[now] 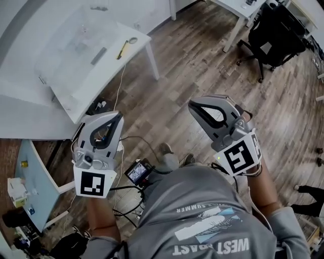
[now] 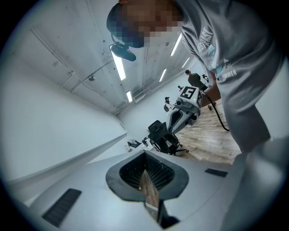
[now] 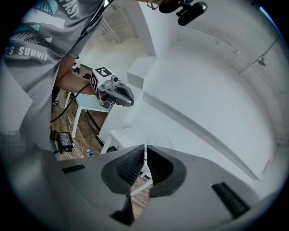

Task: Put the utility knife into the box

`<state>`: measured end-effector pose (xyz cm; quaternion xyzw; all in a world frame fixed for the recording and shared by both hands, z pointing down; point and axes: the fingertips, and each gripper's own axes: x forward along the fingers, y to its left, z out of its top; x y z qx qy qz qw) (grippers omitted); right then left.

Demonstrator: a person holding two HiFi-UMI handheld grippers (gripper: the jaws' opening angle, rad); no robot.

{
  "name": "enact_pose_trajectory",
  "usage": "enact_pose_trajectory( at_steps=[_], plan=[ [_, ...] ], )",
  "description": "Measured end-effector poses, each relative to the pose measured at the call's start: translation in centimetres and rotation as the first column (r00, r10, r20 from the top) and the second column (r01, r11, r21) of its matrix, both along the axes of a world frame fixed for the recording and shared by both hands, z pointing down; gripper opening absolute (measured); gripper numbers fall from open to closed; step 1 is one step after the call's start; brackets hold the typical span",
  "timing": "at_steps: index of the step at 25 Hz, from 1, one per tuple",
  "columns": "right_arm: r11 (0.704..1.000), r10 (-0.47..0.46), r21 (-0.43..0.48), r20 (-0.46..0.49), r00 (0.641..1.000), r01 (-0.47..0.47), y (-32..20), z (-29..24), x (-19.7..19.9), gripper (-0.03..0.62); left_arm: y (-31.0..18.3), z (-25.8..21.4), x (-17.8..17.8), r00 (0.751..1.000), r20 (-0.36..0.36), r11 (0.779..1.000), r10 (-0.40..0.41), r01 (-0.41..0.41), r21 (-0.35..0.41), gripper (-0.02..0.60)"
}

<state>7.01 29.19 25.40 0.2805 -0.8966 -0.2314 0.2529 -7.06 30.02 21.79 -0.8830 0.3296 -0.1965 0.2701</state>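
Observation:
A white table (image 1: pixel 66 96) stands at the upper left of the head view, well ahead of both grippers. On it sits a clear plastic box (image 1: pixel 76 43). Beside the box, near the table's right corner, lies a slim yellow-and-black tool (image 1: pixel 123 49) that looks like the utility knife. A grey bar (image 1: pixel 98 55) shows at the box's edge. My left gripper (image 1: pixel 118 118) (image 2: pixel 145 155) is held above the floor, shut and empty. My right gripper (image 1: pixel 194 105) (image 3: pixel 144 149) is level with it, also shut with nothing in it. Each gripper shows in the other's view, the right gripper (image 2: pixel 186 103) and the left gripper (image 3: pixel 115 93).
A black office chair (image 1: pixel 276 35) and another white table (image 1: pixel 238 10) stand at the upper right on the wooden floor. A pale blue shelf (image 1: pixel 30 192) with small items is at the lower left. Cables and a small screen (image 1: pixel 137 173) hang by my body.

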Motion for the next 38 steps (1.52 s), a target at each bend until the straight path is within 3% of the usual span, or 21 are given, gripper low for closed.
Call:
enact_pose_trajectory(
  at_steps=[11,17,30,38],
  plan=[
    [0.995,0.093,-0.02,-0.042,0.995,-0.094,-6.6,1.1,-2.5,0.028,-8.8,0.4,-3.9,0.998,-0.046,0.999,0.052,-0.051,0.013,0.011],
    [0.996,0.078,-0.034,-0.034,0.996,-0.079,-9.9,1.7,-1.8,0.028,-12.8,1.2,-2.9,0.998,-0.042,0.999,0.053,-0.053,-0.006,0.011],
    [0.998,-0.063,-0.007,-0.005,0.998,0.063,-18.5,1.4,1.2,0.028,-21.5,2.2,1.1,0.997,0.001,0.994,-0.079,0.078,-0.074,0.011],
    [0.999,-0.033,-0.02,0.004,0.999,0.033,-24.3,1.7,1.1,0.028,-27.3,3.0,0.1,0.997,0.027,0.991,-0.074,0.076,-0.106,0.011]
  ],
)
